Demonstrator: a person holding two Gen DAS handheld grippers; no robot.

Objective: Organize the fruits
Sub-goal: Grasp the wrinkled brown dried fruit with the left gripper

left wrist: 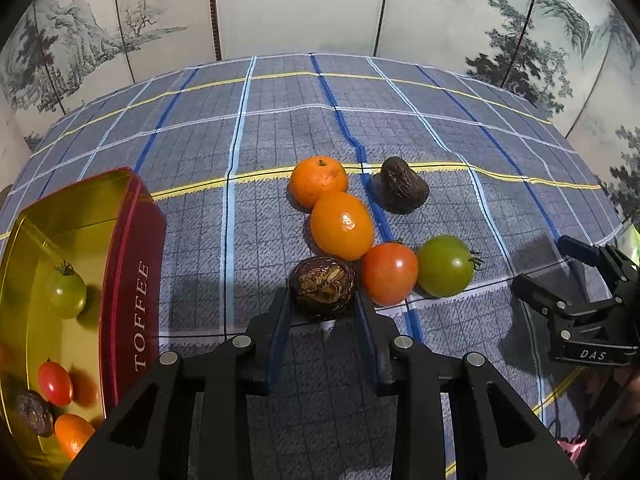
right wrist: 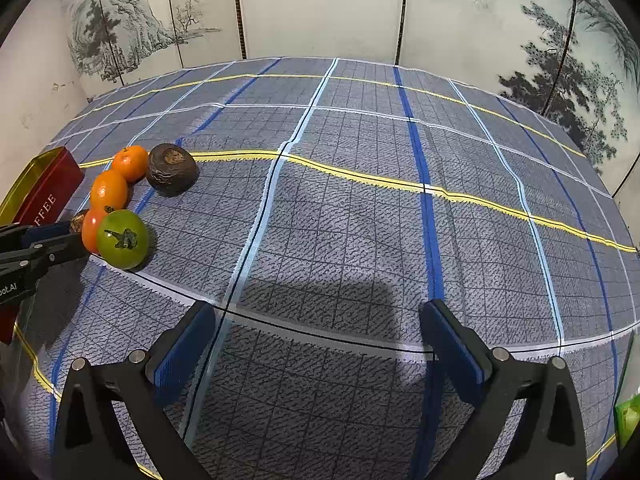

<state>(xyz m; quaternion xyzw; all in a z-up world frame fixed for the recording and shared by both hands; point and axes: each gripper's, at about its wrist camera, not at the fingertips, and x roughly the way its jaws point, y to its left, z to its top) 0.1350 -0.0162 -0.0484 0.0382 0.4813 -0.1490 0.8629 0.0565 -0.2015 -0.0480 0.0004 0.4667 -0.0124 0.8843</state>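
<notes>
In the left wrist view my left gripper (left wrist: 323, 300) has its jaws on either side of a dark brown wrinkled fruit (left wrist: 322, 287), closed against it on the cloth. Beside it lie a red tomato (left wrist: 389, 273), a green tomato (left wrist: 445, 265), two oranges (left wrist: 341, 225) (left wrist: 319, 180) and another dark fruit (left wrist: 401, 186). The red TOFFEE tin (left wrist: 136, 280) at left holds a green tomato (left wrist: 66, 294), a red tomato (left wrist: 55, 383), a dark fruit and an orange. My right gripper (right wrist: 320, 336) is open and empty over bare cloth, right of the fruit group (right wrist: 122, 238).
A blue plaid cloth (right wrist: 360, 220) covers the table. A painted folding screen (right wrist: 320, 8) stands behind it. A green packet (right wrist: 628, 416) shows at the right edge. The right gripper also shows in the left wrist view (left wrist: 560, 268).
</notes>
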